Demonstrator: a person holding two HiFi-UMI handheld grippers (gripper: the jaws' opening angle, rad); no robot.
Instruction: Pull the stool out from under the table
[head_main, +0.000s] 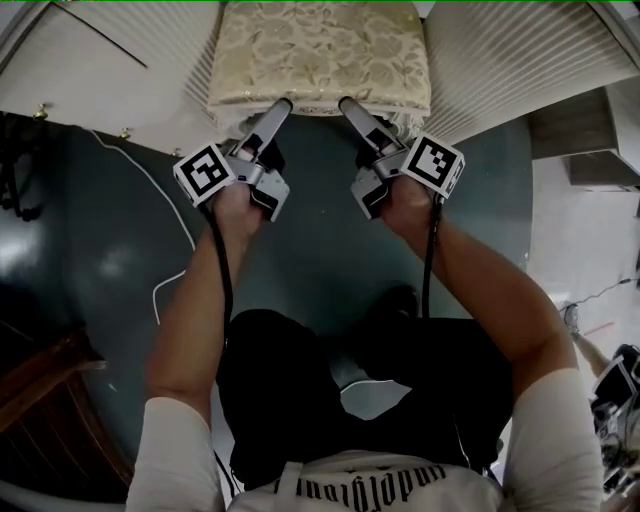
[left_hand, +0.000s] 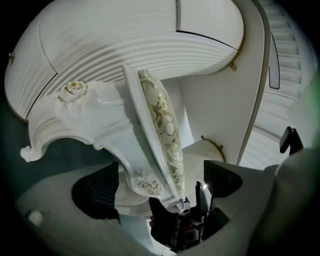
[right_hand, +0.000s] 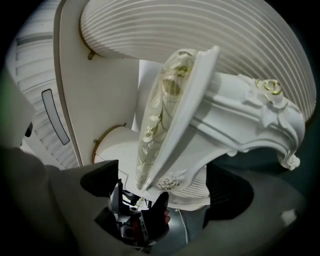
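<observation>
The stool (head_main: 320, 55) has a gold floral cushion on a white carved frame and stands at the top of the head view, its back part under the white ribbed table (head_main: 500, 60). My left gripper (head_main: 272, 118) and right gripper (head_main: 358, 115) both reach to the stool's front edge, side by side. In the left gripper view the seat edge (left_hand: 160, 120) runs between the wide-apart jaws of the left gripper (left_hand: 160, 185), and neither pad touches it. The right gripper view shows the same: the cushion (right_hand: 160, 110) and carved frame (right_hand: 240, 120) lie between the spread jaws of the right gripper (right_hand: 162, 186).
The floor (head_main: 320, 250) is dark green, and a white cable (head_main: 170, 210) trails over it at the left. A dark wooden chair (head_main: 50, 400) stands at the lower left. The table's ribbed fronts (head_main: 150, 90) flank the stool on both sides. Grey shelves (head_main: 590, 150) are at the right.
</observation>
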